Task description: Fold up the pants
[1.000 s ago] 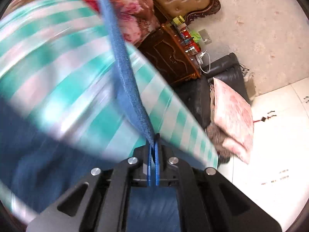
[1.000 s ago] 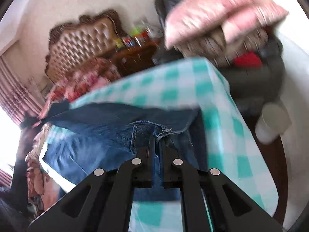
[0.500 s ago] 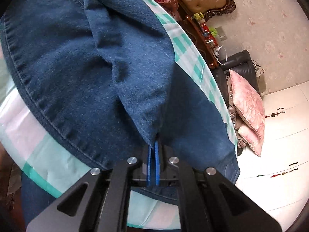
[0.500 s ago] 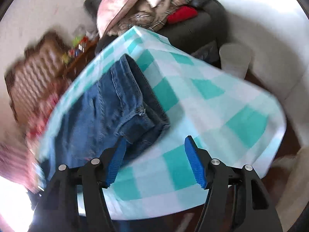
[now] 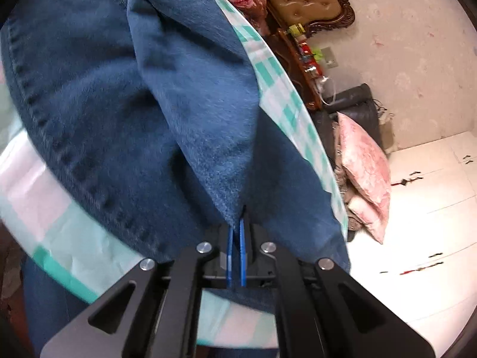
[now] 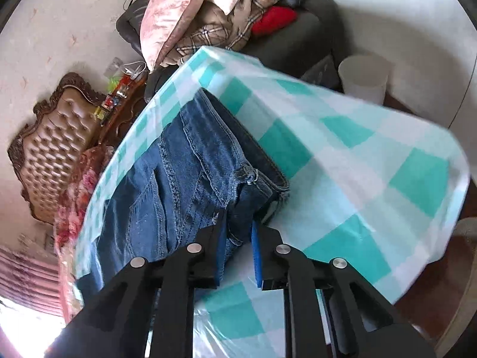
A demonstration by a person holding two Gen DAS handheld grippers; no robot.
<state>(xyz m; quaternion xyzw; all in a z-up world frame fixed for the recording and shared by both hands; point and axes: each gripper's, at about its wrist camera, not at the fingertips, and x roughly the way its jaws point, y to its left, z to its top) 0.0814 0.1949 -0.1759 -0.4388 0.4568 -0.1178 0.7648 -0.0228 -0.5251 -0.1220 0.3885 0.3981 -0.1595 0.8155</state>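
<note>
- Pants (image 6: 184, 176): dark blue denim jeans lying on a teal-and-white checked tablecloth (image 6: 351, 161); in the right wrist view the waistband end lies just ahead of the fingertips, with seams, stitching and a belt loop showing, and the cloth is doubled over itself there
- In the left wrist view the pants (image 5: 98, 113) fill the area ahead and to the left of the fingers; a lifted fold of denim narrows to a point that runs down into the gap between the blue pads, and a stitched seam curves along the left edge
- Left gripper (image 5: 236, 232): pads nearly together, pinching the tip of that denim fold
- Right gripper (image 6: 238, 238): fingers apart with a moderate gap; the denim's edge reaches between the blue pads; whether either pad presses the cloth cannot be told
- Tablecloth edge extends right of the right fingers and hangs over the table end
- Beyond the cloth, ahead of the right fingers: a pink cushion (image 6: 167, 15) stacked on a dark sofa, a white bin (image 6: 363, 77) to the right, a tufted headboard (image 6: 56, 149) far left
</note>
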